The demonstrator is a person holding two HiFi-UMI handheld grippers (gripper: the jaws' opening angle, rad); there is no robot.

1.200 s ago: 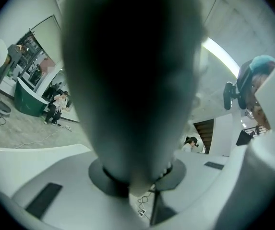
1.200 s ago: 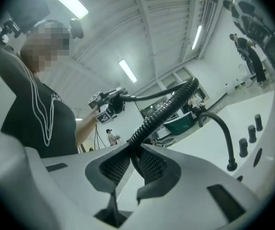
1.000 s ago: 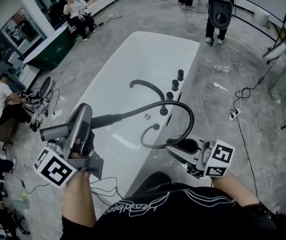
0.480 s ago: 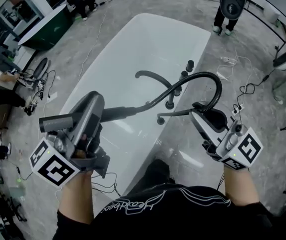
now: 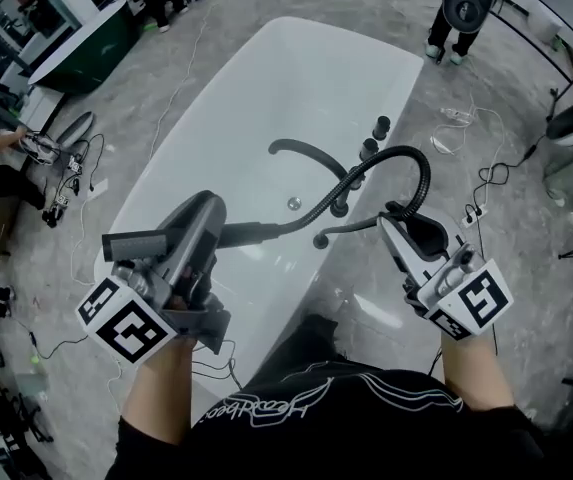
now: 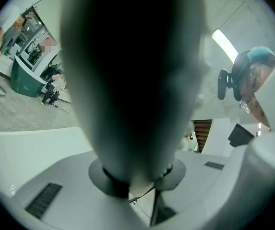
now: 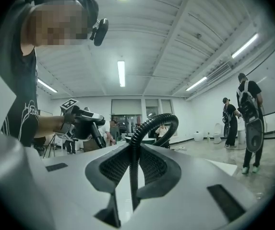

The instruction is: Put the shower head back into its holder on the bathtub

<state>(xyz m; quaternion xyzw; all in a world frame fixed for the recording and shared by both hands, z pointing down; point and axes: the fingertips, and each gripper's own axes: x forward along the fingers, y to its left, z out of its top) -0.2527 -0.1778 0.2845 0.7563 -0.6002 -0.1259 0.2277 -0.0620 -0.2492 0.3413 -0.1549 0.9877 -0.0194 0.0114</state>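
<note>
Grey stick-shaped shower head (image 5: pixel 136 243) is off the holder and in the air over the near end of the white oval bathtub (image 5: pixel 406 68), lying roughly level across the tub's left side. The left gripper (image 5: pixel 198 230) has it, fingers clamped on the handle; in the left gripper view the dark body fills the gap between them.

Black ribbed hose (image 5: pixel 406 151) runs from the handle across the tub and loops up. It then drops into the right gripper (image 5: pixel 406 236), whose fingers pinch it between the pads, as the right gripper view shows.

On the tub's right rim sit the black curved spout (image 5: pixel 301 153), round black knobs (image 5: pixel 380 126) and more small black fittings. I can't tell which of these is the holder.

Progress:
- Done: shower head picked up, hose slack under control.
- Left: carry the head over to the rim fittings, line the handle up with the holder, seat it, and let go with both grippers.

The head is well apart from the rim hardware, so I'd call it early to middle.
</note>
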